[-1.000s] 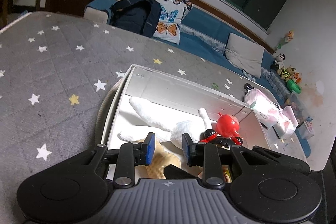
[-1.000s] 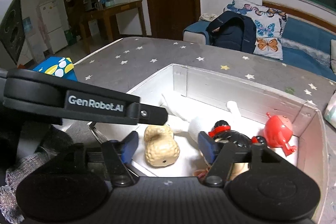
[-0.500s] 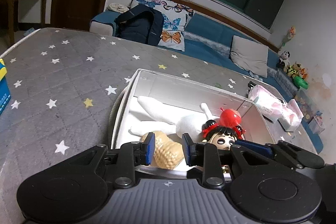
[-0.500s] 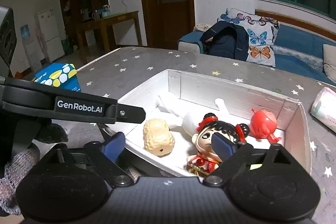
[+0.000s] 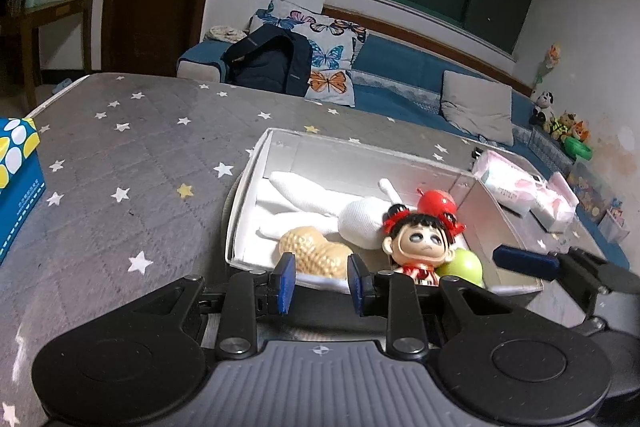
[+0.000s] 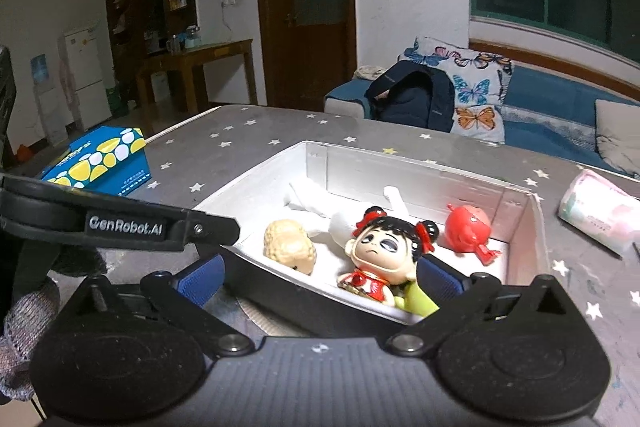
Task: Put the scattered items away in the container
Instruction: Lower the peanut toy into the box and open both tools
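Right gripper (image 6: 320, 277): jaws spread wide, empty, poised just in front of the box's near wall.
Left gripper (image 5: 321, 283): jaws narrowly parted, nothing between them, also at the near wall.
Container: white box (image 6: 524, 227) on the star-print cover (image 5: 120, 155); the toys sit inside.
Contents: doll (image 6: 386, 251), peanut toy (image 6: 289, 247), red figure (image 6: 466, 229), white plush (image 5: 320, 203), green ball (image 5: 462, 265).
Step (judgement): looks like retreat after a drop. Back straight out, keep fingertips clear of the near wall so the box doesn't shift.
Left view only: green ball clearly round; tissue packs (image 5: 516, 183) beyond the box.
Right view only: blue carton (image 6: 100, 157) in full, gloved hand (image 6: 28, 311); ball mostly hidden behind the doll.
Unknown: loose items outside both views.
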Demonstrator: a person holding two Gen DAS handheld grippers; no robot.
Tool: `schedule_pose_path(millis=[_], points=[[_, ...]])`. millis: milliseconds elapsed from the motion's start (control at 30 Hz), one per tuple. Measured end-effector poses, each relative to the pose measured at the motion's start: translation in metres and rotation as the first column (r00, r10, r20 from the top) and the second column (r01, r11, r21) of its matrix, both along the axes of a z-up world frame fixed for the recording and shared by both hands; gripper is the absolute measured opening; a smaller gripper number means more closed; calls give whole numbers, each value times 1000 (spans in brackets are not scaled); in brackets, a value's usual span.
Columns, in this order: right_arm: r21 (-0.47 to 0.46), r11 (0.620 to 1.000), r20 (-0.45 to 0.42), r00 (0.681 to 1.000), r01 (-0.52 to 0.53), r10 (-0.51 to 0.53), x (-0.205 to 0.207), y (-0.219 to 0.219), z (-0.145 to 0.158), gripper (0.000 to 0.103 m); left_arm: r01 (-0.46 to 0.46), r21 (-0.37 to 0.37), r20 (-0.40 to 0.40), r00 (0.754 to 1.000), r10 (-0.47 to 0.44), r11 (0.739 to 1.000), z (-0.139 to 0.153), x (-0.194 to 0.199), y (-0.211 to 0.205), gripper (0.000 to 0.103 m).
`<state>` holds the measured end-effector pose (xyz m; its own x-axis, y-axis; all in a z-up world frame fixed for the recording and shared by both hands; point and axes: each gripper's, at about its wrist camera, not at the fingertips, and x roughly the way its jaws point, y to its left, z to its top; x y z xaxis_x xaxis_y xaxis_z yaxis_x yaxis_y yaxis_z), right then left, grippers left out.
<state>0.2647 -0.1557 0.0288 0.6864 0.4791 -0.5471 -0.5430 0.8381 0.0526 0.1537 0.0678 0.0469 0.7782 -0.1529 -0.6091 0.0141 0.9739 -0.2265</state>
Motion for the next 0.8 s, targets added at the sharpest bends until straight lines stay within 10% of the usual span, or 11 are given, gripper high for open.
schedule_pose_path(millis=[800], points=[[2,988,9,988,152,-152,-37,-33,-21,103,6,80,-19,1000,-4,997,-23,-41,-23,32]])
